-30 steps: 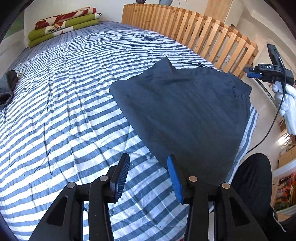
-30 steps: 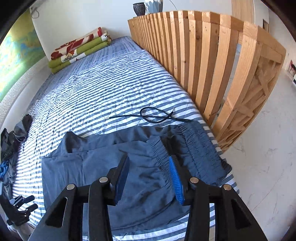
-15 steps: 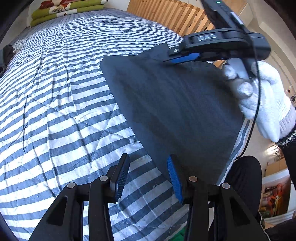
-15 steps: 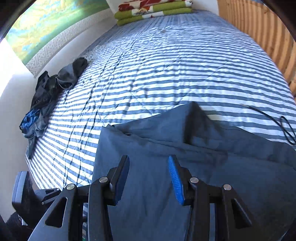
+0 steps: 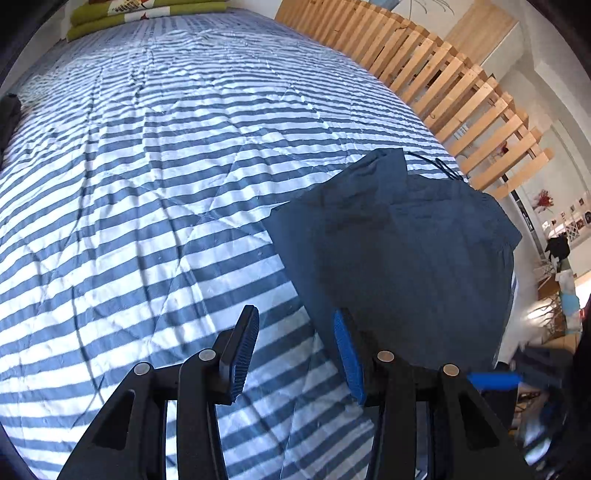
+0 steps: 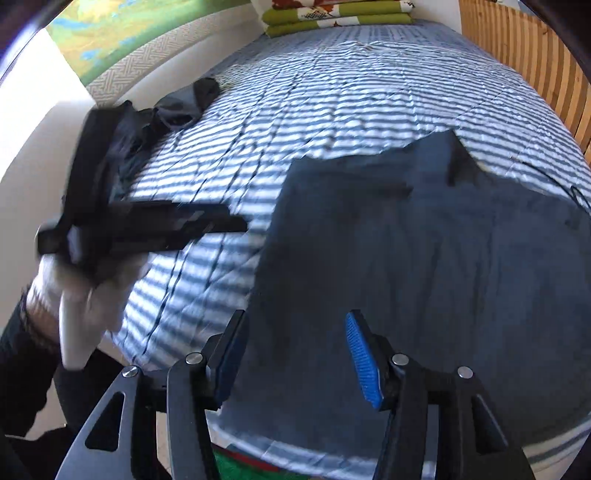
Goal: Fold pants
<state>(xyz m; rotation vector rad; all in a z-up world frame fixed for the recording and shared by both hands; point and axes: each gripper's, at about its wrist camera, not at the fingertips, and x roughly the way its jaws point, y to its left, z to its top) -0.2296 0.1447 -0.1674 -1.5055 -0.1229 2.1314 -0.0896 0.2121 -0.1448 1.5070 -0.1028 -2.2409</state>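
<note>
The pants [image 6: 424,258] lay limp on the bed [image 5: 147,184] just ahead of the right hand-held gripper [image 6: 291,354], its empty jaws opening; the left hand-held gripper [image 5: 295,347] was half-open, empty. Soft cloth, best pinched at an edge.

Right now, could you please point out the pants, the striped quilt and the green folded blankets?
pants [image 5: 406,258], left wrist view, middle of the fabric
striped quilt [image 5: 147,166], left wrist view, bare centre
green folded blankets [image 6: 332,18], right wrist view, stack's front edge
</note>
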